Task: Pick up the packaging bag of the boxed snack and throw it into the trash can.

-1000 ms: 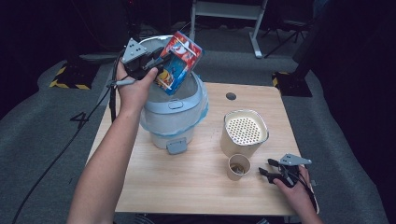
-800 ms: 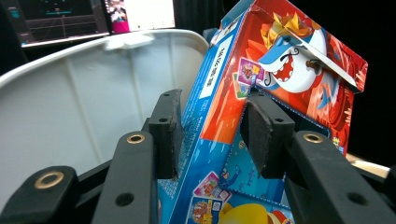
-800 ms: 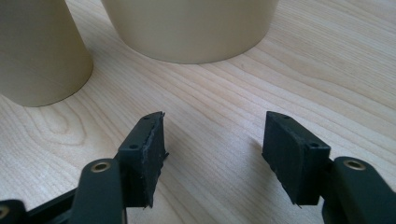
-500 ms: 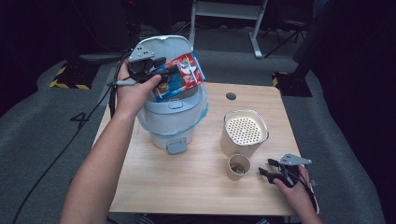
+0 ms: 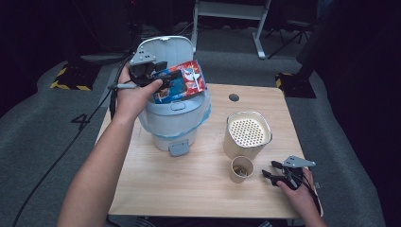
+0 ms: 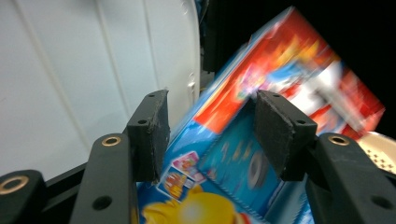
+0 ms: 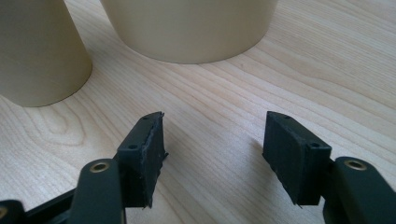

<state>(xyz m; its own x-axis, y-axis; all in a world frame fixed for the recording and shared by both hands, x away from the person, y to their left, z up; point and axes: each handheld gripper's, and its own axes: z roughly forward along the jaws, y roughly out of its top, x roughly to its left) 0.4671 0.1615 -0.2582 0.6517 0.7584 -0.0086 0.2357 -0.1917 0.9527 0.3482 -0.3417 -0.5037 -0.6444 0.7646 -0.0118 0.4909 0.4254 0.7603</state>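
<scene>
One colourful snack box (image 5: pixel 182 82) lies tilted across the mouth of one pale blue bin (image 5: pixel 176 124), whose single lid (image 5: pixel 163 52) stands raised behind it. The left gripper (image 5: pixel 161 79) hovers at the box's left end; its jaws have just been opening, and in the left gripper view the box (image 6: pixel 261 140) sits between the parted pads without being pressed. On the wooden table (image 5: pixel 189 184) stand two cream vessels: one perforated-top canister (image 5: pixel 248 135) and one small cup (image 5: pixel 241 169). The right gripper (image 5: pixel 270 171) rests just beside the cup, jaws apart, holding nothing
</scene>
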